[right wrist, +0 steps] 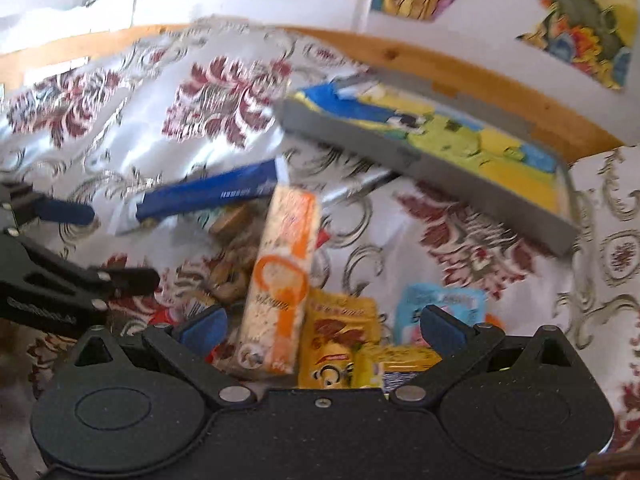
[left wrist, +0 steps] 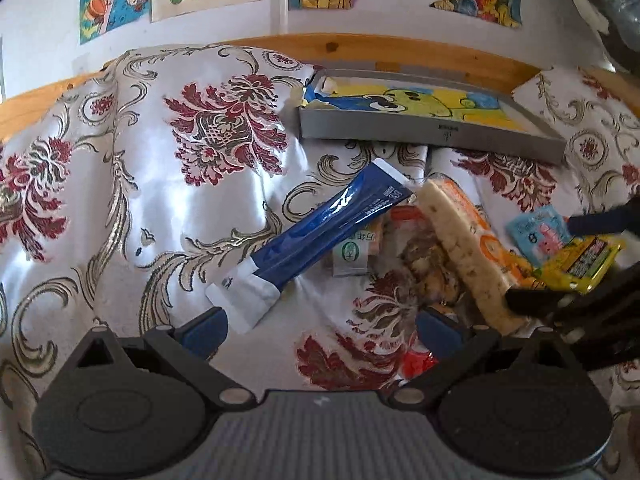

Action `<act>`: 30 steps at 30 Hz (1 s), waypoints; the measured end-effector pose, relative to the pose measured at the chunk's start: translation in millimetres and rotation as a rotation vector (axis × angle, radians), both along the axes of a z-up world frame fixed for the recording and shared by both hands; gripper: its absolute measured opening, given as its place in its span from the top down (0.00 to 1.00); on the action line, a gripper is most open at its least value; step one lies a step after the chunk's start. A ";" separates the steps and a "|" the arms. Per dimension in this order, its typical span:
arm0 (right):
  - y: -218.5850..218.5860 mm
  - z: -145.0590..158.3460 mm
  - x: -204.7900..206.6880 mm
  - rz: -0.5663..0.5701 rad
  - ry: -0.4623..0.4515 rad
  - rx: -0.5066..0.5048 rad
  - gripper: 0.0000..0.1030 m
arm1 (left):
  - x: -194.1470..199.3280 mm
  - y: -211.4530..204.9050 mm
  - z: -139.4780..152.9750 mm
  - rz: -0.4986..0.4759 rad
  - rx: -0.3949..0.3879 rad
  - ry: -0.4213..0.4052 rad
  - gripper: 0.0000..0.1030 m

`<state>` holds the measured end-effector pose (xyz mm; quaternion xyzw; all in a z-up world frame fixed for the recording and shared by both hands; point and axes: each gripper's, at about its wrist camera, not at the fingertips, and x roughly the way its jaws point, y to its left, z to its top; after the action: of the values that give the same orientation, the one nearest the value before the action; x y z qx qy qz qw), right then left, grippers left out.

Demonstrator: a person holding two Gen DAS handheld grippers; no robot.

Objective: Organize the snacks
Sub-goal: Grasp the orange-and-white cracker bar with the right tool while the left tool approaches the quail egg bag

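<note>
A pile of snacks lies on the flowered cloth. In the left wrist view a long blue packet (left wrist: pixel 320 220) lies slantwise, and an orange and white pack (left wrist: pixel 460 248) lies to its right. My left gripper (left wrist: pixel 320 330) is open, with the blue packet's white end by its left finger. My right gripper (right wrist: pixel 322 328) is open too, over the orange and white pack (right wrist: pixel 280 280) and a yellow cartoon packet (right wrist: pixel 340 344). A grey tray (left wrist: pixel 400 130) with a cartoon picture inside sits behind the pile.
A light blue packet (left wrist: pixel 538 232) and a yellow packet (left wrist: pixel 580 268) lie at the right. A wooden rail (left wrist: pixel 400 48) and a wall with drawings close the back. The cloth (left wrist: pixel 120 200) is rumpled at the left. The right wrist view is blurred.
</note>
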<state>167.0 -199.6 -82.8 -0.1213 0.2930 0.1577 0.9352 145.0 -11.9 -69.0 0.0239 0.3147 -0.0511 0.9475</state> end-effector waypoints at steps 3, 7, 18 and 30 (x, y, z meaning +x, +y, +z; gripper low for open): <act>7.2 -7.2 4.4 0.012 0.001 -0.024 0.03 | 3.3 0.9 -1.4 0.027 0.000 0.010 0.01; 12.7 -9.6 8.2 0.041 -0.004 -0.040 0.17 | 4.8 3.4 -0.9 0.024 -0.028 0.009 0.01; 16.3 -14.7 8.1 0.067 0.051 -0.018 0.51 | -0.2 4.6 3.1 0.008 -0.093 0.001 0.01; 2.1 8.5 0.4 0.021 -0.004 0.025 0.66 | -0.4 -4.8 8.9 -0.024 -0.118 -0.025 0.01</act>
<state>167.4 -197.5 -74.3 -0.1128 0.2879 0.1712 0.9355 144.7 -16.7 -60.1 -0.0274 0.2991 -0.0805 0.9504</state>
